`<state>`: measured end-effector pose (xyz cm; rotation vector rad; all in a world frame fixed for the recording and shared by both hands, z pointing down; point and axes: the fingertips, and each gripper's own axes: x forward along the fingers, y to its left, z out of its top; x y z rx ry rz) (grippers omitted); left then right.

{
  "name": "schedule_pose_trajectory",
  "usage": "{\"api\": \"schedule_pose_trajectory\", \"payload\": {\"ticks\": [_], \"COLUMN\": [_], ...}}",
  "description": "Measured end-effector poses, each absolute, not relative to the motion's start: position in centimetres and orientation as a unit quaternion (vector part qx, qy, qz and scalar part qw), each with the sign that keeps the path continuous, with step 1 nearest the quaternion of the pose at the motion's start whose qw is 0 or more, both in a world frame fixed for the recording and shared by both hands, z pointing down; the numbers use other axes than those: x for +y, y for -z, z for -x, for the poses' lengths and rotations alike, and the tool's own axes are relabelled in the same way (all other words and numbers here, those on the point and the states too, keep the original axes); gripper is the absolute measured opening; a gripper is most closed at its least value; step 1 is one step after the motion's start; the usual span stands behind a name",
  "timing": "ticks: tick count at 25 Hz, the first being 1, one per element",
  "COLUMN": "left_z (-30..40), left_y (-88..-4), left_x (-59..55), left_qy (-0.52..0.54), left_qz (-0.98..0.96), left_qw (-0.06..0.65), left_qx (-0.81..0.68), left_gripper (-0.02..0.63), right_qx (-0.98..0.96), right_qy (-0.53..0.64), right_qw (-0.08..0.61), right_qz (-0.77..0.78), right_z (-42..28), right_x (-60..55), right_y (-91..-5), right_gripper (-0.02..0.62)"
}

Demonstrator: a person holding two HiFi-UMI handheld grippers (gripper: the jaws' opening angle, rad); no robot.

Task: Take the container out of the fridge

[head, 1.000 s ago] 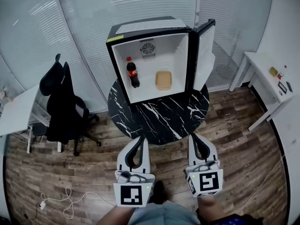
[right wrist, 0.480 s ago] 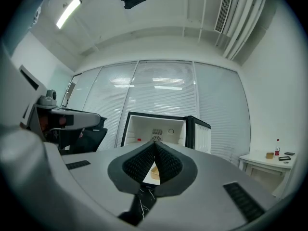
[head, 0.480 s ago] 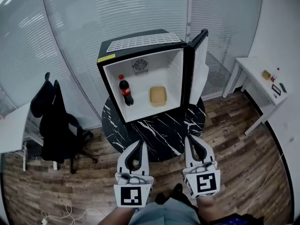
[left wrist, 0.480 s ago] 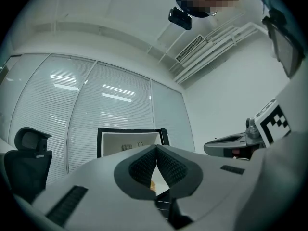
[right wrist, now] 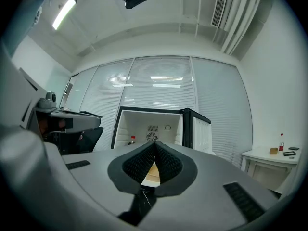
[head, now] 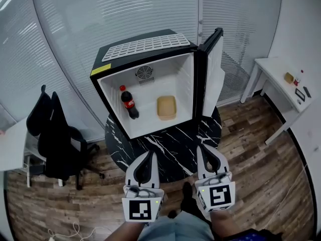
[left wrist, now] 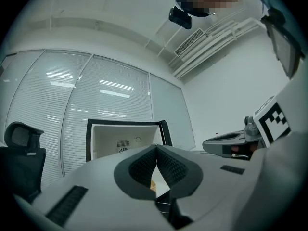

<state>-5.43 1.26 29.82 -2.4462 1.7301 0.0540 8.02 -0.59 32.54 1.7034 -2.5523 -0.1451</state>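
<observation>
Container [head: 166,107] inside open fridge [head: 145,48], beside bottle [head: 128,103]; left gripper [head: 151,153] and right gripper [head: 202,149] before fridge, both pressed together.

In the fridge [head: 145,46] on the table [head: 170,144], the bottle [head: 129,103] stood left of the container [head: 166,107], with a chair [head: 50,139] further left and a desk [head: 281,82] right.

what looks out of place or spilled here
Nothing stands out: the fridge sits on the table with its door open, the bottle upright and the container flat inside, nothing spilled.
</observation>
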Motion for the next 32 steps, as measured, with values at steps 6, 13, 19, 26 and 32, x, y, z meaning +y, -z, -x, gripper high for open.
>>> {"api": "schedule_pose_trajectory", "payload": {"ticks": [6,13,19,26,32], "left_z": [3.0,1.5,1.4,3.3,5.1], "left_y": [-31.2,-29.4,-28.5,-29.0,-29.6], "left_x": [-5.5,-12.7,-15.1,-15.8,-16.7], "left_qy": [-0.001,0.01,-0.003,0.0,0.001], "left_qz": [0.808,0.775,0.743,0.712,0.702], "left_qw": [0.064,0.084,0.091,0.087,0.081], "left_qx": [0.586,0.626,0.663,0.697,0.708], "left_gripper": [0.015,0.015,0.015,0.015,0.015], "right_qx": [-0.843,-0.877,-0.9,-0.917,-0.925], "right_qy": [0.031,0.043,0.058,0.068,0.07], "right_qw": [0.03,0.01,-0.002,0.003,0.017], "right_qz": [-0.536,-0.478,-0.433,-0.393,-0.373], "right_z": [-10.0,-9.9,-9.1,-6.7,-4.4], "right_x": [-7.6,-15.6,-19.4,-21.1,-22.5], "right_y": [-33.9,-32.0,-31.1,-31.4,-32.4], "right_gripper": [0.014,0.014,0.014,0.015,0.016]}}
